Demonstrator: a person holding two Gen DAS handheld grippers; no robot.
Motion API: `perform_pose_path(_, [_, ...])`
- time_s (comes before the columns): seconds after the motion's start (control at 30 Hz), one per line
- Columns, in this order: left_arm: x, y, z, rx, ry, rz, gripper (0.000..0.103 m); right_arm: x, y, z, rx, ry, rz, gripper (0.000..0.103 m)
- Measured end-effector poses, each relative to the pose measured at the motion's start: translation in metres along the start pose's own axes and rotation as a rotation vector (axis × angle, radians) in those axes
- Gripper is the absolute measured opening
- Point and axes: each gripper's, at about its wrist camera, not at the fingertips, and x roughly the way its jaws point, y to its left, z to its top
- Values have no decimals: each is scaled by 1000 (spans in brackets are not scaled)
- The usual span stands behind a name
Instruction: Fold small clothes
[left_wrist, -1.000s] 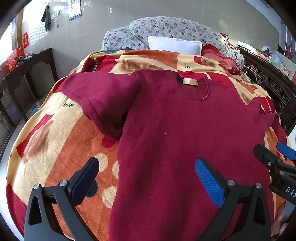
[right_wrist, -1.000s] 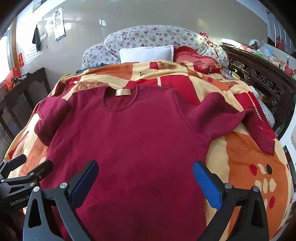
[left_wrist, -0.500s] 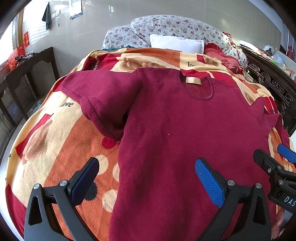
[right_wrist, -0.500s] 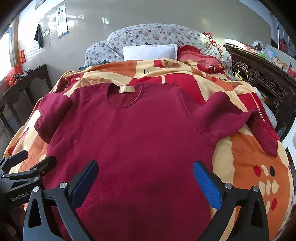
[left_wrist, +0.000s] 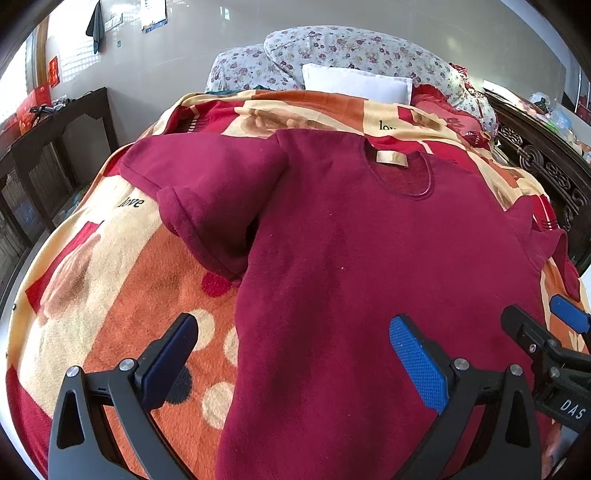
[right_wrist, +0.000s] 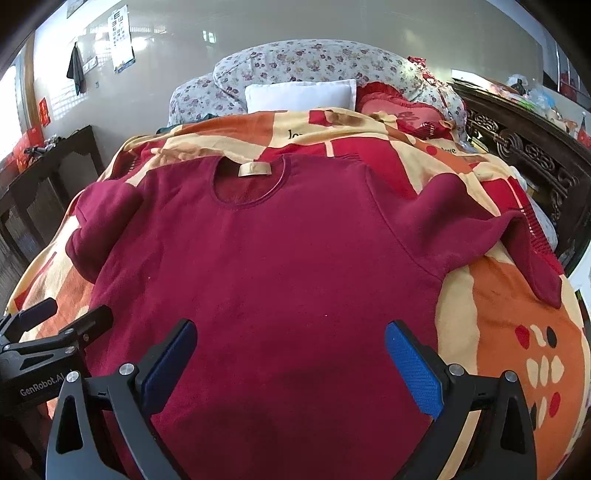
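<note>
A dark red sweater (left_wrist: 369, 266) lies spread flat on the bed, neck away from me, with a tan label (left_wrist: 391, 158) at the collar. It also shows in the right wrist view (right_wrist: 280, 266). Its left sleeve (left_wrist: 207, 192) is folded back on itself; its right sleeve (right_wrist: 491, 236) drapes toward the bed's right edge. My left gripper (left_wrist: 291, 354) is open and empty above the sweater's lower left side. My right gripper (right_wrist: 288, 354) is open and empty above the lower middle. Each gripper shows at the edge of the other's view.
The bed carries an orange, red and cream blanket (left_wrist: 110, 280). A white pillow (right_wrist: 299, 94) and floral bedding (right_wrist: 317, 62) lie at the head. A dark carved wooden frame (right_wrist: 532, 155) runs along the right; a dark wooden table (left_wrist: 51, 129) stands at the left.
Both grippers have moved slightly forward and lower over the sweater; it looks a little larger. Jaws stay open. The sweater has not moved.
</note>
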Motion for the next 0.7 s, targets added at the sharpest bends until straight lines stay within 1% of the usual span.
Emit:
perform_pose_path(0.27, [3, 4, 1, -7, 4, 2, 103, 6, 4, 1, -9, 4, -14, 103])
perform_pose_path(0.5, [8, 12, 5, -7, 13, 2, 103, 16, 10, 3, -18, 26, 3, 103])
perform_pose_path(0.6, [6, 30, 13, -39, 1, -8, 103, 21, 15, 3, -31, 36, 15, 103])
perform_pose_path(0.7, [7, 56, 25, -73, -7, 23, 103, 25, 18, 3, -36, 45, 28, 103])
